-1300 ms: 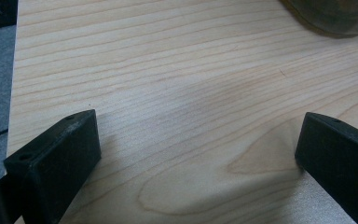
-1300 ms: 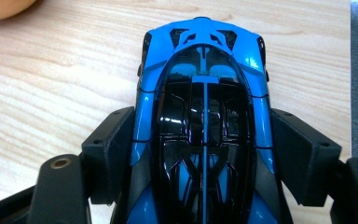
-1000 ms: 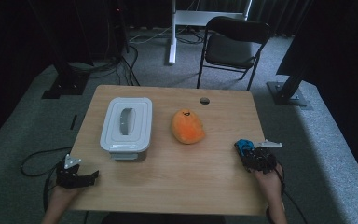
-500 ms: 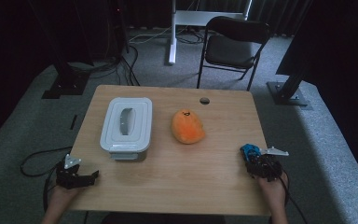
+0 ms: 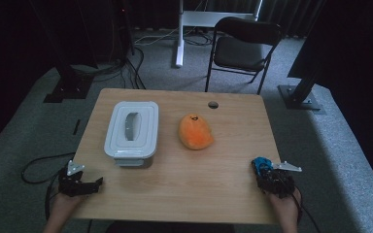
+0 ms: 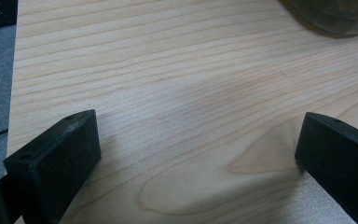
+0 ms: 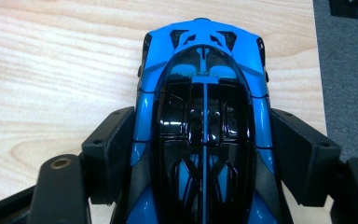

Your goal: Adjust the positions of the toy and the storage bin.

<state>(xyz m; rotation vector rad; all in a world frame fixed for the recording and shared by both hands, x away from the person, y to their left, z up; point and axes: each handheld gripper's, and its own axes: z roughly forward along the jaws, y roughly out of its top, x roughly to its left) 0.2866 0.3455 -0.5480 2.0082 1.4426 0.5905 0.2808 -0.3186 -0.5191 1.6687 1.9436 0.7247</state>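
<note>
Right gripper (image 7: 205, 154) clamped on blue toy car (image 7: 204, 107) near table (image 5: 175, 194) edge; lidded container (image 5: 131, 133) unopened, car not yet stowed.

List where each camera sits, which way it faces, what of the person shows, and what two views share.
High view: above the person's side, looking forward and down on the table, the lidded container and orange plush; both hands and forearms enter at the bottom.
Left gripper view: rides the left hand-held gripper, facing bare tabletop between open jaws.
Right gripper view: rides the right hand-held gripper, looking along jaws shut on a blue toy car.
Shared: the blue toy car appears in the high view too.
</note>
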